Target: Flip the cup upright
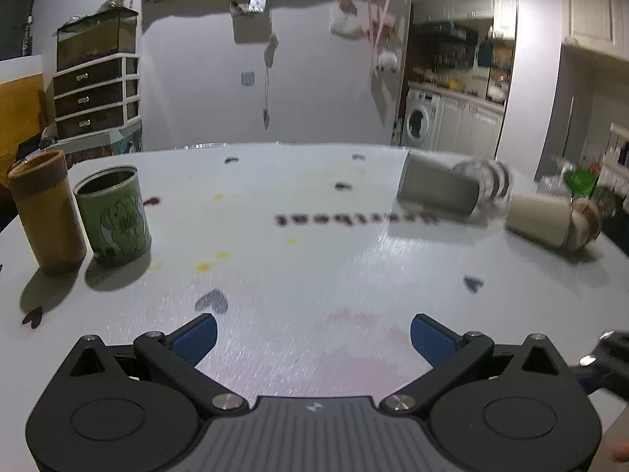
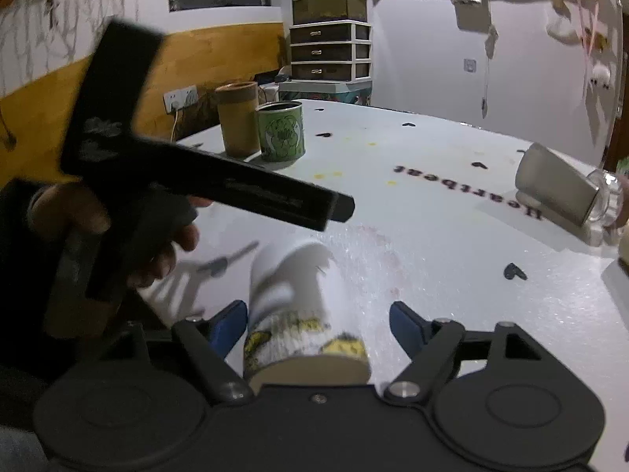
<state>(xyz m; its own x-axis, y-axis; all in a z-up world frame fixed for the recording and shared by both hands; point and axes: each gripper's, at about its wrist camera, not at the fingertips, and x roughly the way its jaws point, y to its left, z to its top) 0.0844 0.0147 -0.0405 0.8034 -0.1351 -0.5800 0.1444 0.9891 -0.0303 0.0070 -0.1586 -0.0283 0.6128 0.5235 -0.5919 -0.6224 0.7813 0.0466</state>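
Right gripper [image 2: 314, 324], jaws wide, straddles the white paper cup with yellow print [image 2: 298, 314] lying on the white surface [image 2: 452, 275]; left gripper [image 1: 313, 336] gapes empty. Light, crushable: grip mid-wall gently.

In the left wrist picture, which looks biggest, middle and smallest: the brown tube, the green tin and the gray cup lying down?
1. brown tube, the tallest.
2 and 3. green tin and gray cup look about alike; I won't rank them. The cup lies farther from the camera and is blurred, so it may really be bigger.
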